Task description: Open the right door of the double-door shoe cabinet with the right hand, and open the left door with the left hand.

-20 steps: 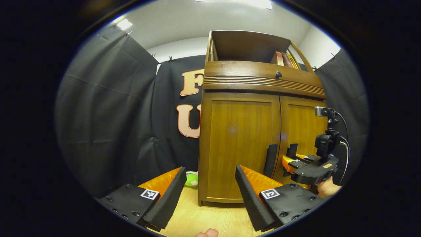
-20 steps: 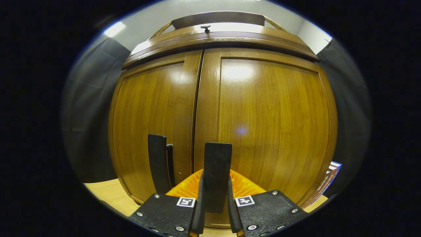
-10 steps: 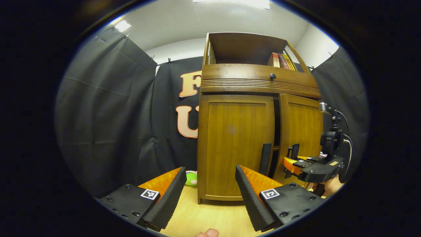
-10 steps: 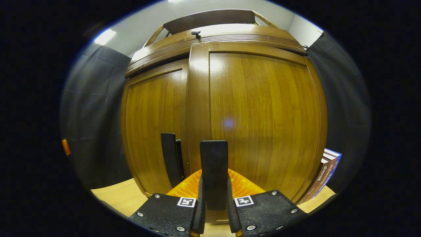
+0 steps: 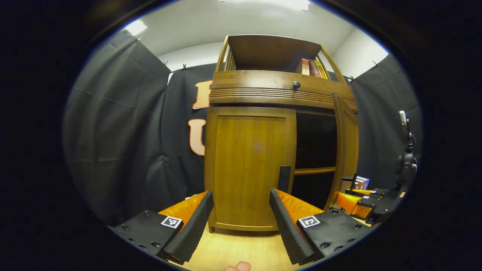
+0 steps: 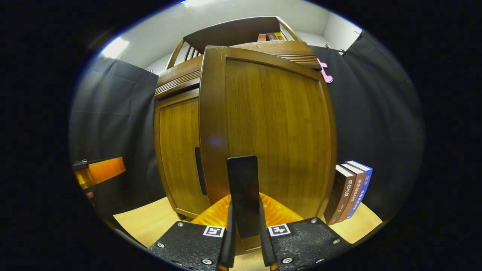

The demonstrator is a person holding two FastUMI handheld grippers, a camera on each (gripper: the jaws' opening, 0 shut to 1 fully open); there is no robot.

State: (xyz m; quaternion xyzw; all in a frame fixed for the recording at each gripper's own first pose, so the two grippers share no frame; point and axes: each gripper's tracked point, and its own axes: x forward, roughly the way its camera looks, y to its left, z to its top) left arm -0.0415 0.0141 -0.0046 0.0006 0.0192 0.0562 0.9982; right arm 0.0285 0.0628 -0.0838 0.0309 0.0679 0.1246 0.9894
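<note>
Left gripper view reveals cabinet interior (image 5: 315, 143) behind right door (image 5: 346, 143).

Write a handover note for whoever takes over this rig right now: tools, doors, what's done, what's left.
Right tool: shut on the right door's black handle, both fingers pressing it.
Left tool: open, in front of the left door, apart from it.
Right door: swung wide, dark interior and a shelf exposed.
Left door: shut, its black handle untouched.
Done: right door opened.
Left: release the right handle, grip the left handle, pull the left door open.
</note>
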